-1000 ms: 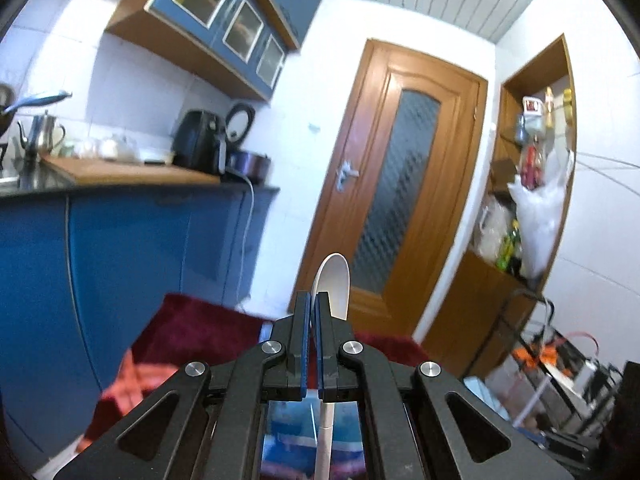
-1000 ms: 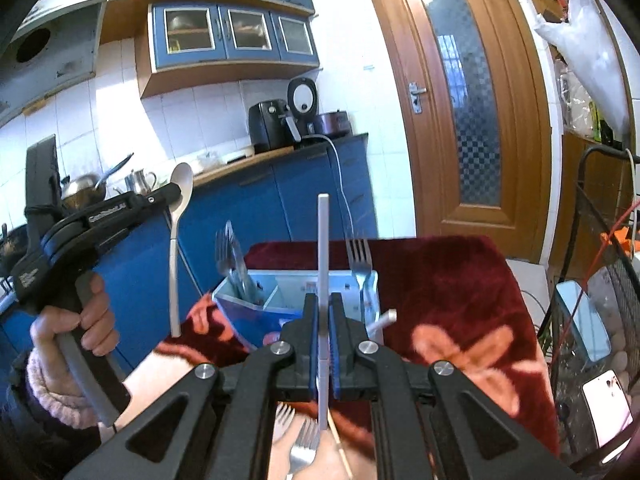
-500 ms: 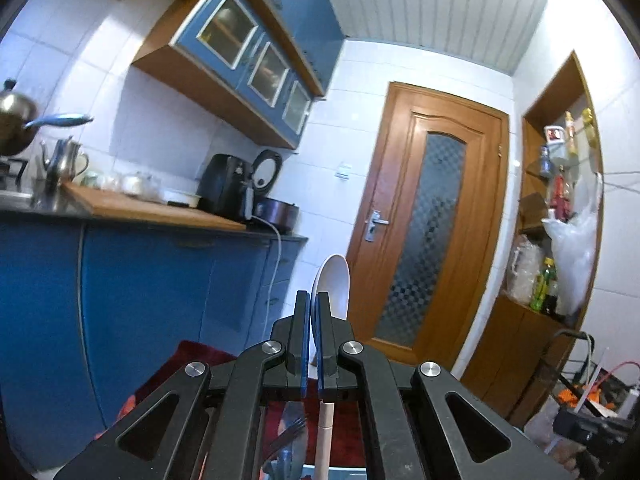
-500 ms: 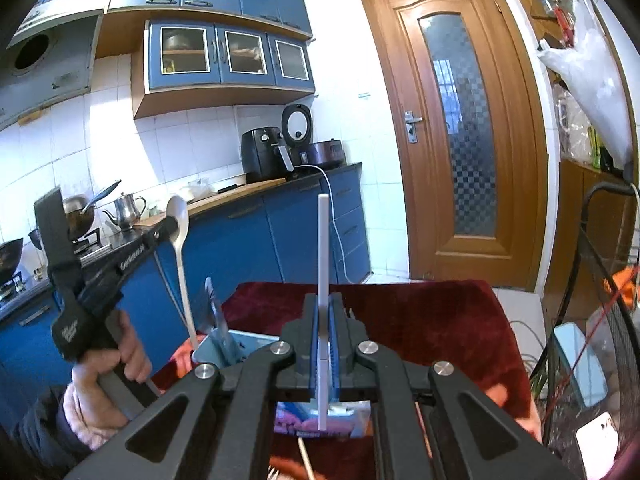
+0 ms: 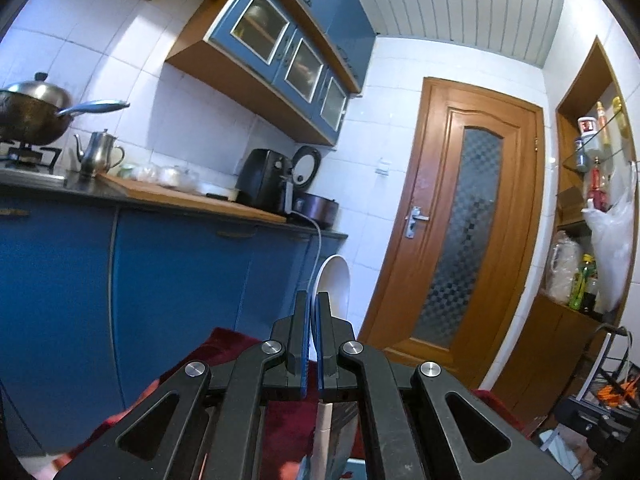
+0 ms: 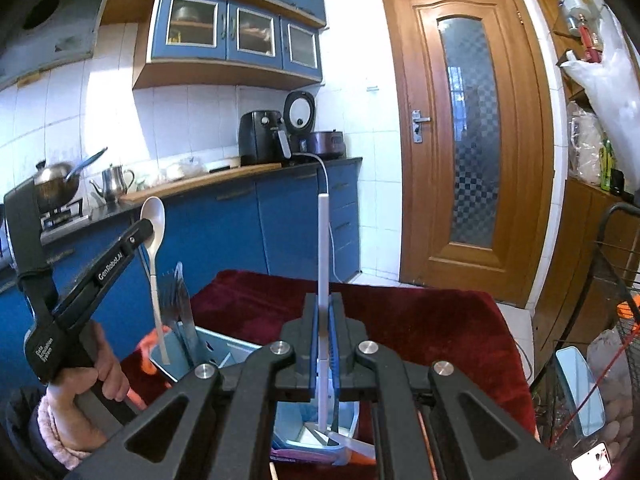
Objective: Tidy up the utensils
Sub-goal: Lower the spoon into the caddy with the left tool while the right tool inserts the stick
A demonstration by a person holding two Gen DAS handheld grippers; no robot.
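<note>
blue kitchen cabinets (image 6: 224,236) are backing a table (image 6: 420,320) draped in dark red cloth. left gripper (image 6: 142,232) is pinching a slim white spoon (image 6: 154,240) upright, bowl up, its tip hanging over a pale blue organizer box (image 6: 224,350) holding forks (image 6: 176,300). right gripper (image 6: 323,340) is clamping a straight white handle (image 6: 323,240), jaws nearly closed.
</note>
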